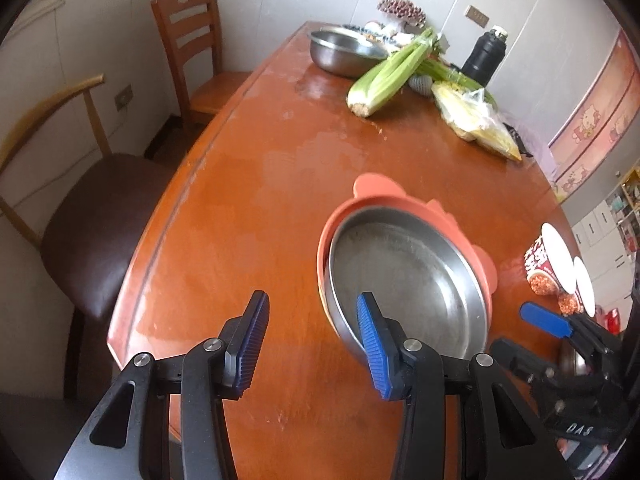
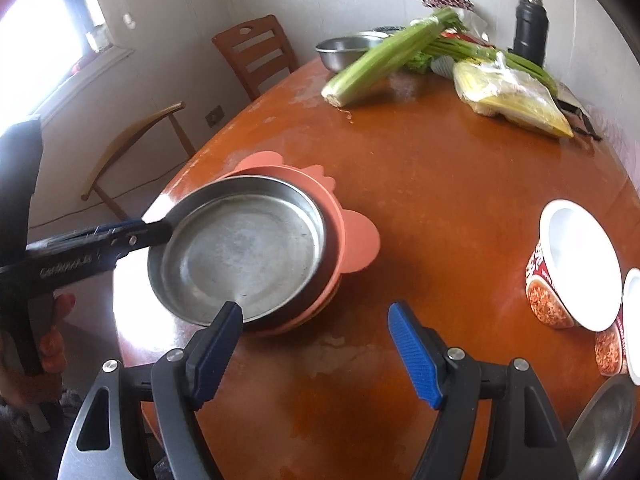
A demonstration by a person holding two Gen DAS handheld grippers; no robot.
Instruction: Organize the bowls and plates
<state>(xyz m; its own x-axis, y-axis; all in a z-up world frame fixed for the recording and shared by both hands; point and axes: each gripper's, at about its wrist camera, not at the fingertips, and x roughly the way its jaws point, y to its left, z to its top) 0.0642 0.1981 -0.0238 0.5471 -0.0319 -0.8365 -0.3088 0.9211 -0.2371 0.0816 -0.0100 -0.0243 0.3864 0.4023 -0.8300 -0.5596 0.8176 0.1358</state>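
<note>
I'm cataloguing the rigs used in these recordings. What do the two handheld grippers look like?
Both match. The left gripper and right gripper each have black angular linkage arms with silver pivot bolts, grey metal side plates with cutouts, and two fingers faced with ribbed blue pads. White lettering marks the black body. No cables or sleeves show.

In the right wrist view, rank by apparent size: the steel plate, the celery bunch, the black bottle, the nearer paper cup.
1. steel plate, nearest the camera
2. celery bunch
3. paper cup, close to the celery in apparent size, so unsure
4. black bottle, farthest away

Bare tabletop (image 2: 432, 200) runs between steel plate (image 2: 240, 248) and paper cups (image 2: 568, 272); celery (image 2: 368, 68) blocks far end.
</note>
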